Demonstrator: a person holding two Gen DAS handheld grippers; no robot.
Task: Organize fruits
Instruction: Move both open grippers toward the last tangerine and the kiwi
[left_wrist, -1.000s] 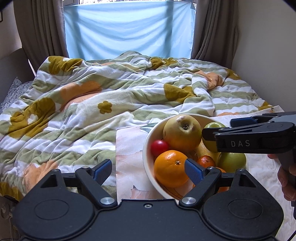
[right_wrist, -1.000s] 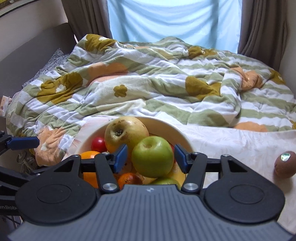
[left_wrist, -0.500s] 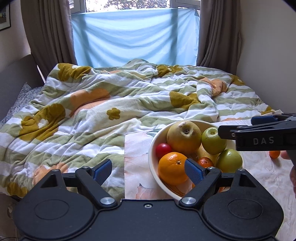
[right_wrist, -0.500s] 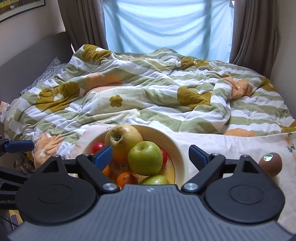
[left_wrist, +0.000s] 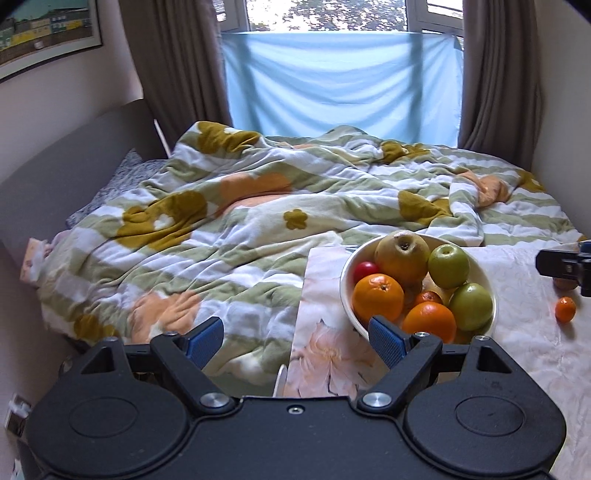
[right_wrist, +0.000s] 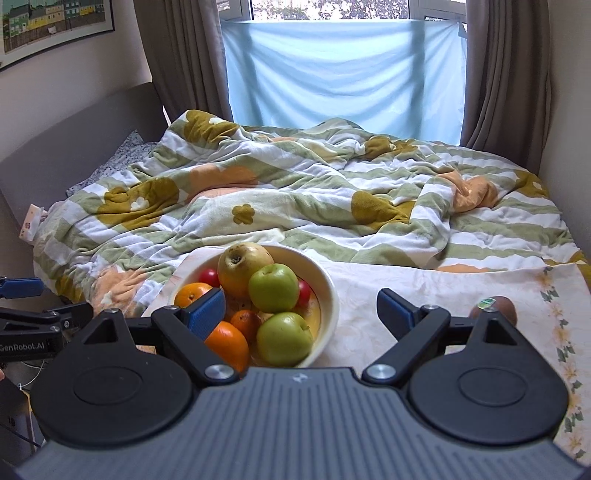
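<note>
Scene: a cream bowl of fruit is sitting on a floral cloth at the foot of a bed w/ a rumpled flower-print blanket.
Bowl contents: a big yellow pear is topping the pile, w/ two green apples, oranges, a mandarin and small red fruits around it.
Strays: a small mandarin is lying on the cloth, well apart from the bowl on its right; a brown kiwi w/ a sticker is resting near it.
Left gripper: is hanging w/ jaws spread wide, gripping nothing, its right pad overlapping the bowl's near rim in view.
Right gripper: is likewise gaping and empty, hovering over the bowl's right half, not touching fruit.
Step, as judged: between picks – most fruit seems gathered, two pieces are waiting outside.
Next move, as judged: right gripper needs swinging right, lowering around the kiwi or mandarin, closing gently; both are round and could roll on soft cloth.
</note>
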